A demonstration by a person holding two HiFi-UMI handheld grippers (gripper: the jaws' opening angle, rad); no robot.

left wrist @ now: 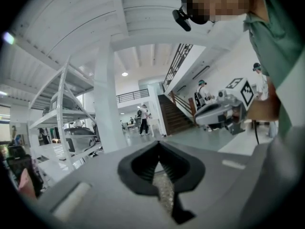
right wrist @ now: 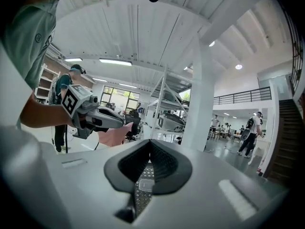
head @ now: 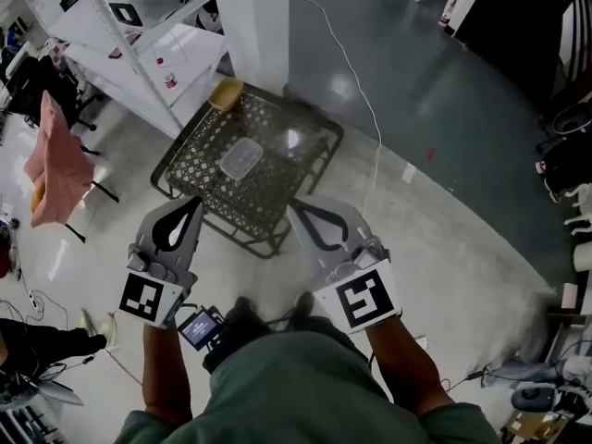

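A black lattice table (head: 199, 169) stands on the floor below me, with a clear plastic container (head: 241, 157) on its middle and a yellow bowl (head: 226, 92) at its far corner. My left gripper (head: 196, 202) hangs above the table's near left edge, shut and empty. My right gripper (head: 294, 202) hovers over the near right edge, also shut with nothing in it. In the left gripper view the jaw tips (left wrist: 158, 142) meet. In the right gripper view the tips (right wrist: 150, 141) meet too, and the container (right wrist: 145, 184) shows through the gap beneath them.
A white pillar (head: 264, 26) rises just behind the table and a white shelving rack (head: 139, 35) stands to its left. A pink cloth (head: 55, 160) hangs on a stand at the left. A white cable (head: 370, 109) runs across the floor. People walk far off (right wrist: 250, 132).
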